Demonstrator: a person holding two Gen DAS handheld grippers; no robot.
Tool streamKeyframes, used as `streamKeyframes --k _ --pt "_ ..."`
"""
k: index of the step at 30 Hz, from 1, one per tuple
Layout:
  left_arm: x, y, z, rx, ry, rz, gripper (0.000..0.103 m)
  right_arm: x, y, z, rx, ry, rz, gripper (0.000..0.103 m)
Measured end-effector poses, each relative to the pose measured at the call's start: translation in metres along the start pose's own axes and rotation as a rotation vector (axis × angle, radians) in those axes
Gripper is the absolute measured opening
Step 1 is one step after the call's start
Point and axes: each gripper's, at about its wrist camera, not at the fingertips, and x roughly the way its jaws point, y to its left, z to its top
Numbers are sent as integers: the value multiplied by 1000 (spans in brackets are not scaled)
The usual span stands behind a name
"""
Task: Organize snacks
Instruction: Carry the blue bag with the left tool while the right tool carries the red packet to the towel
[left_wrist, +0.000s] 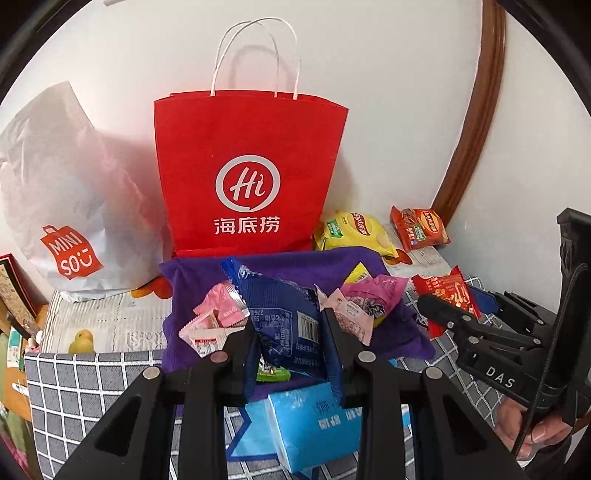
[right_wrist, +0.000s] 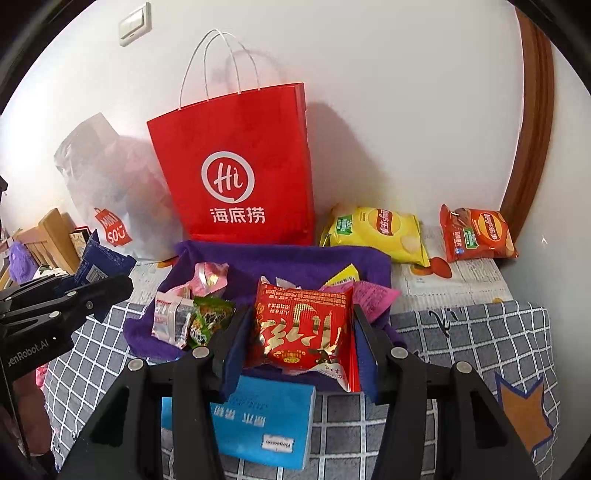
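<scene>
My left gripper (left_wrist: 291, 328) is shut on a dark blue snack packet (left_wrist: 284, 314), held above a purple cloth (left_wrist: 295, 264) strewn with small pink sweets (left_wrist: 218, 314). My right gripper (right_wrist: 299, 325) is shut on a red snack packet (right_wrist: 301, 325) over the same purple cloth (right_wrist: 288, 262). A tall red paper bag (left_wrist: 247, 177) with white handles stands upright against the wall behind the cloth, also in the right wrist view as the red bag (right_wrist: 236, 170). Each gripper shows in the other's view: the right one (left_wrist: 447, 314) with its red packet, the left one (right_wrist: 99, 291) with its blue packet.
A yellow crisp bag (right_wrist: 376, 234) and an orange crisp bag (right_wrist: 476, 234) lie at the back right by the wall. A white Miniso plastic bag (left_wrist: 62, 206) slumps at the left. A light blue tissue pack (right_wrist: 266, 424) lies on the grey checked cover (right_wrist: 461, 332).
</scene>
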Motion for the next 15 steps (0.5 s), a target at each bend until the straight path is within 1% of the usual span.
streamKeyframes --k 5,15 --pt "16 12 4 -20 17 -3 29 13 -6 9 15 -1 3 51" --pt "44 55 12 -91 39 7 29 51 -20 16 44 32 -5 51"
